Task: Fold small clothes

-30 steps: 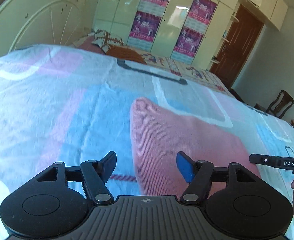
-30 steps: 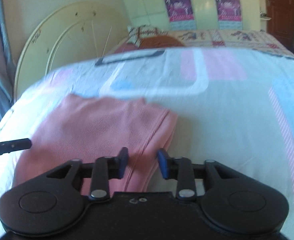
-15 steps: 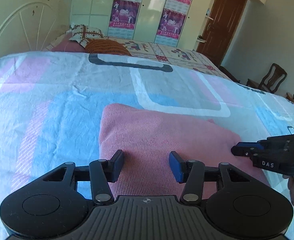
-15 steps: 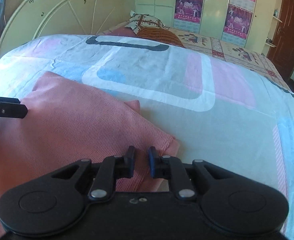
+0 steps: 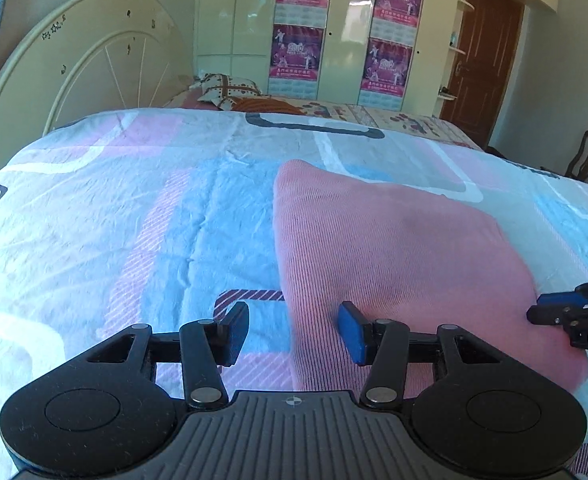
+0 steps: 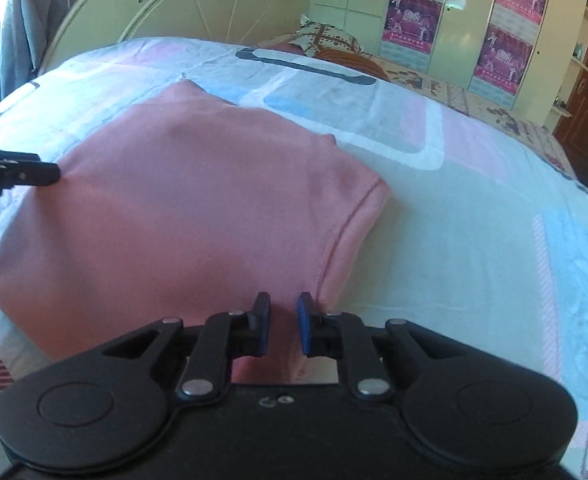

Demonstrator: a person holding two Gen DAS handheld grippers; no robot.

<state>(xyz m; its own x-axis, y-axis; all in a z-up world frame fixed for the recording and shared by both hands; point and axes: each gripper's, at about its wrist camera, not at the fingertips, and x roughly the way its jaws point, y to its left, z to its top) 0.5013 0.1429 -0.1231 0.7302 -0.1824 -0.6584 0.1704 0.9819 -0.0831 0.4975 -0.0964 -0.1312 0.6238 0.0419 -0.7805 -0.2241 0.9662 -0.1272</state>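
Cloth is lying ahead of me: a pink garment (image 5: 394, 248), folded into a rough rectangle, is resting flat on the bed (image 5: 134, 208), whose cover is showing pale blue, pink and white blocks. In my left wrist view I am holding the left gripper (image 5: 294, 330) low over the near left edge of the garment, its jaws spread wide and released; the right pad is sitting over the pink fabric while the left pad is hanging over the bare bedcover, so the garment's left edge is running between them. I cannot tell whether either pad is touching the cloth. At the right edge of that view the right gripper (image 5: 554, 312) is reaching in at the garment's near right corner. In my right wrist view the right gripper (image 6: 284, 324) is showing its jaws drawn close with only a narrow gap, and the pink fabric is filling that gap at the garment's near right edge, beside the stitched hem; I cannot tell for certain whether the jaws are pinching the cloth or merely lying over it. The left gripper is poking in from the left there, its tip lying against the garment's left side. Far behind, a cream headboard (image 5: 78, 60) is standing at the left, patterned pillows (image 5: 230, 88) are lying at the far end of the bed, and a wardrobe (image 5: 342, 28) carrying purple posters is lining the far wall beside a brown door (image 5: 482, 60).
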